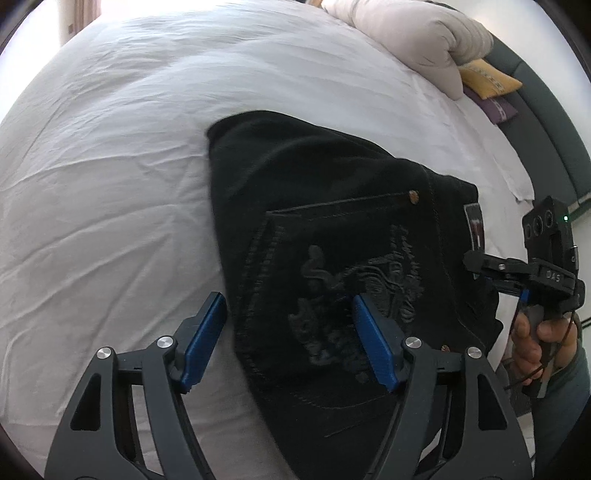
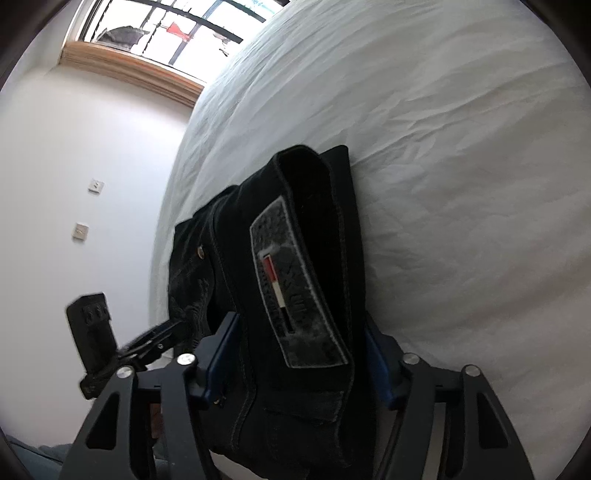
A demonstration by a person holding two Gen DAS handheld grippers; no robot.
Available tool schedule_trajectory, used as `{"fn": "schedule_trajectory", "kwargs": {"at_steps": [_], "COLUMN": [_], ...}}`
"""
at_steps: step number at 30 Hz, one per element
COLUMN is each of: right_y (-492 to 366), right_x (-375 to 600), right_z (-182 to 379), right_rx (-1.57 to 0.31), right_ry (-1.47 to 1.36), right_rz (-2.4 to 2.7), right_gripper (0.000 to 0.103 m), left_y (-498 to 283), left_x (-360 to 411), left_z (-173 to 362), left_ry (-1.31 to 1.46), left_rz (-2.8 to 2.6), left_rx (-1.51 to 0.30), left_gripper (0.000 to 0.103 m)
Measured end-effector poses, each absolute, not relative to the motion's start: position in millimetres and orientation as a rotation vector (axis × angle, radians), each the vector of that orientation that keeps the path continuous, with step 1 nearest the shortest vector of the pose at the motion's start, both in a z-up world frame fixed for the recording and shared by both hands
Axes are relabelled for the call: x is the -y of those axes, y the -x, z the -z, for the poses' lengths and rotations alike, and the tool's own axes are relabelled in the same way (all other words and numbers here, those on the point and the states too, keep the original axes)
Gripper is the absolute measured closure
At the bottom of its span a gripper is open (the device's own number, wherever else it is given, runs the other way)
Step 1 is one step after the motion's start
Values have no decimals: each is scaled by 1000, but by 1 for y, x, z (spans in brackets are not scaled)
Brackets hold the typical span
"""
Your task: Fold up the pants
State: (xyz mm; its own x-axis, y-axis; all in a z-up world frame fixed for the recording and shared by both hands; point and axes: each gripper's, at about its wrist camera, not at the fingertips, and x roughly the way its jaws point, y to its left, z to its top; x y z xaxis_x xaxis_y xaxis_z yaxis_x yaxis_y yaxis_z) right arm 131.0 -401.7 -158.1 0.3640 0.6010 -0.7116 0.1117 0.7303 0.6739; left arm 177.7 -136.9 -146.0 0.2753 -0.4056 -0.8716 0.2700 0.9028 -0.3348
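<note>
The left tongs (image 1: pixel 290 332) were nearest, their blue pads spread wide apart: one pad over the bare white sheet (image 1: pixel 110 192), the other over the embroidered back pocket (image 1: pixel 351 280), with the left edge of the black jeans (image 1: pixel 314 206) lying between them and neither pad pressing on cloth, so far as I could see. The jeans lay on the bed, near its side edge closest to the person, already doubled into a compact dark bundle with the pocket and the waistband patch (image 2: pixel 295 280) facing up. I judged the folding well along, perhaps at its last fold or a final tidying, though how many layers lay underneath could not be told. The right tongs (image 2: pixel 295 354) straddled the waistband end of the bundle, the thick fold with the patch standing between their pads; from the left-hand camera their tips met the cloth just below the patch. Whether those pads actually pinched the denim or only bracketed it, I could not tell. A hand (image 1: pixel 539 339) gripped the right handle, and rolled bedding (image 1: pixel 413 33) lay toward the headboard, well apart.
</note>
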Motion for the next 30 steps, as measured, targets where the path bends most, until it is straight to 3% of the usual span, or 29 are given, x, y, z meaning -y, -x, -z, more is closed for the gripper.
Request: {"fn": "schedule_trajectory", "kwargs": {"at_steps": [6,10,14,20,30], "right_y": [-124,-119,-115,-106,-154], "right_x": [394,384,373,349,303], "right_z": [147,135,121,90,36], "right_rx": [-1184,-1166,-1146,-1088,-954], "right_ry": [-589,-505,-427,-340,-324], "right_rz": [-305,-285,-264,-270,-350], "right_gripper": [66,75,81,83,84], "left_y": [-177,-173,-171,-167,-216], "left_x": [147,150,151,137,76], "left_z": [144,140,135,114,43], "left_ry": [101,73,68,126,102], "left_rz": [461,479,496,525,452], "left_rx": [-1197,-1180,-1164,-1139,-980], "left_gripper": [51,70,80,86,87]}}
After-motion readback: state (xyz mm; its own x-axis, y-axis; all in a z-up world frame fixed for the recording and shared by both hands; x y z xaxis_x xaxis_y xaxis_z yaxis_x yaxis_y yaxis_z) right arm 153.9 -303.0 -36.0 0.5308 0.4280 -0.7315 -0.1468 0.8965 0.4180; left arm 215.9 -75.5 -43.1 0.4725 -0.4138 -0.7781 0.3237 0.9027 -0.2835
